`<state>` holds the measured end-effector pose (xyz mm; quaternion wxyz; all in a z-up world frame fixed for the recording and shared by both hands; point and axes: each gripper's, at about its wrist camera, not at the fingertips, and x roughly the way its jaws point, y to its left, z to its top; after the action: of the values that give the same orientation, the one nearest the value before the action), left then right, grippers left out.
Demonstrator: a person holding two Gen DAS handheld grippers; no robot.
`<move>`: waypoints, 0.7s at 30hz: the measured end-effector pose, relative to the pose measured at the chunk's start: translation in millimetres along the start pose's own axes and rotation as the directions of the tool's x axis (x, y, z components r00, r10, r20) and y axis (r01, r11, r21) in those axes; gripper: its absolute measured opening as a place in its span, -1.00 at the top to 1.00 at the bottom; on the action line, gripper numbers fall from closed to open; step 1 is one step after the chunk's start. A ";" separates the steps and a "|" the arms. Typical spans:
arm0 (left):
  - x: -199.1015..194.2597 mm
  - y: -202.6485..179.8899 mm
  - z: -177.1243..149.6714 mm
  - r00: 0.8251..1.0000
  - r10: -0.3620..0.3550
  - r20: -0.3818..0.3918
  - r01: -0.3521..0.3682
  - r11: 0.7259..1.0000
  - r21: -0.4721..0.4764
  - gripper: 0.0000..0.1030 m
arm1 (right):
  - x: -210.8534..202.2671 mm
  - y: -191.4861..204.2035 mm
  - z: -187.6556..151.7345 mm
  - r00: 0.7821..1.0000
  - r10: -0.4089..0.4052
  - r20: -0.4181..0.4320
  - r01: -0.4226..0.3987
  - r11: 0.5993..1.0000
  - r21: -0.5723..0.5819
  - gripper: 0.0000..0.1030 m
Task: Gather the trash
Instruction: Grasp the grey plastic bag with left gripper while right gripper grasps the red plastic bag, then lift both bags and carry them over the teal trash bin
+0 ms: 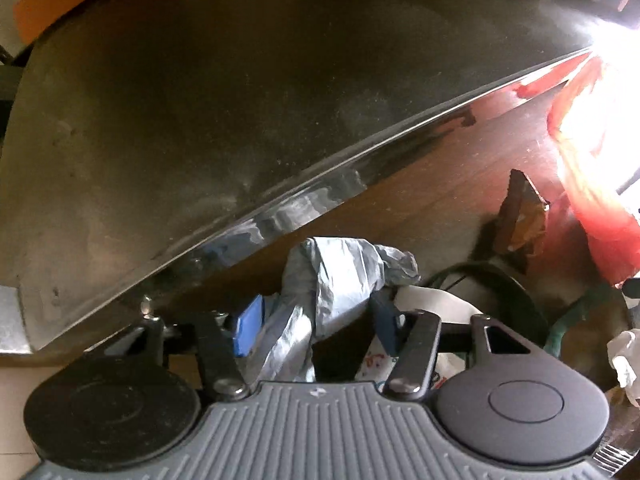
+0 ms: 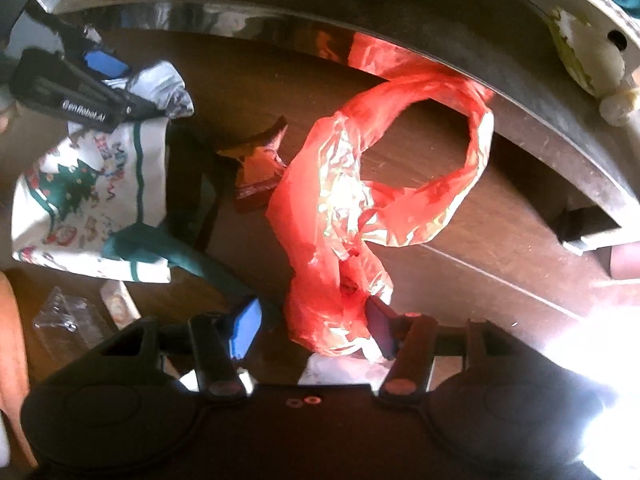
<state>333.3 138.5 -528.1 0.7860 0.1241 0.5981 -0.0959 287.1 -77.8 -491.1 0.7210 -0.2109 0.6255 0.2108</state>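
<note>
My left gripper [image 1: 316, 316] stands open with a crumpled grey plastic bag [image 1: 340, 276] between its blue pads, just above a Christmas-print tote bag [image 2: 80, 196] on the dark wooden floor. In the right wrist view the left gripper [image 2: 100, 76] shows at upper left with the grey bag [image 2: 168, 88]. My right gripper [image 2: 316, 328] is open, its jaws wide around the lower end of a red plastic bag [image 2: 352, 200] that lies on the floor; whether the pads touch it I cannot tell. A brown wrapper [image 2: 260, 160] lies between the two bags.
A low dark table with a chrome rim [image 2: 280, 24] arches over the far side. Clear plastic scraps [image 2: 68, 312] lie at lower left. A white crumpled piece [image 1: 624, 356] lies at the right. Bright glare covers the lower right floor [image 2: 600, 344].
</note>
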 end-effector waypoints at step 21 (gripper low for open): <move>-51.8 -15.3 -11.3 1.000 0.020 -0.005 -0.020 1.000 0.012 0.27 | -52.3 18.0 -6.9 1.000 -0.001 -0.013 0.001 1.000 0.011 0.65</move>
<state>304.5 127.6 -482.2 0.7845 0.1351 0.5983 -0.0912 264.6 -69.0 -440.9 0.7182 -0.2083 0.6313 0.2056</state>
